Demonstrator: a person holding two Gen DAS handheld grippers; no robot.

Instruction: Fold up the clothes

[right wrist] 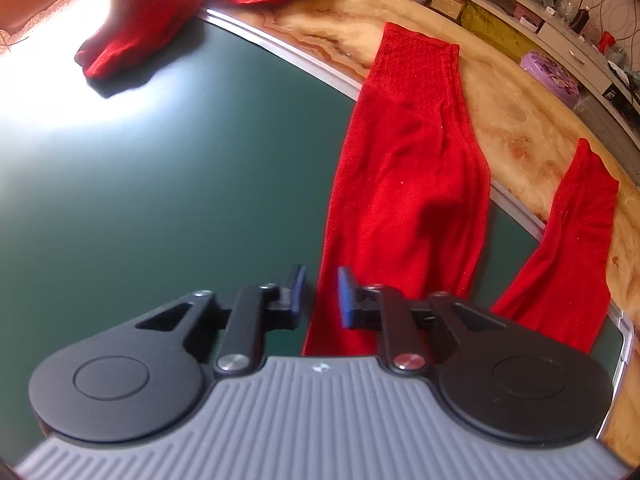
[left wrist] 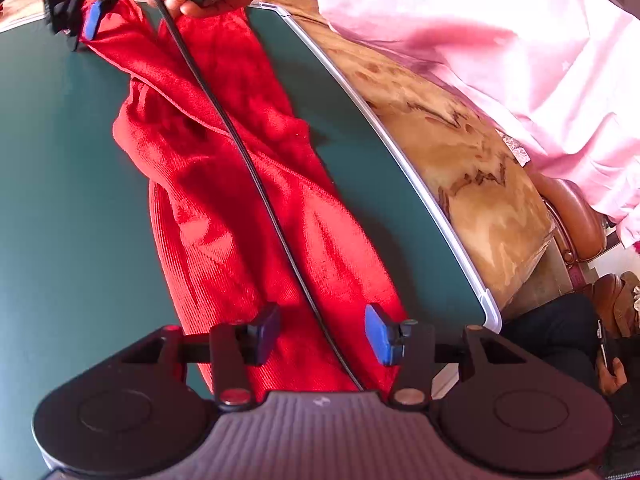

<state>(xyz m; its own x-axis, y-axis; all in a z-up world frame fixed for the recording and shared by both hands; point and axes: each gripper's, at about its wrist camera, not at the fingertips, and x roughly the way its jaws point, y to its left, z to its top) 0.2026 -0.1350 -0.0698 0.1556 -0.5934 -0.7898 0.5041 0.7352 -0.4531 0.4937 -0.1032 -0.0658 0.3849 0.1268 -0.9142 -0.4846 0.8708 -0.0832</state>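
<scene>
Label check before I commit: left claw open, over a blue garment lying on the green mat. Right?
Not quite. The garment is red, not blue; only the claw's pads are blue. The left wrist view shows the left claw open over it on the green mat.

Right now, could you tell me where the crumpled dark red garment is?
In the right wrist view, the crumpled dark red garment lies at the upper left, straddling the green mat's far edge.
</scene>
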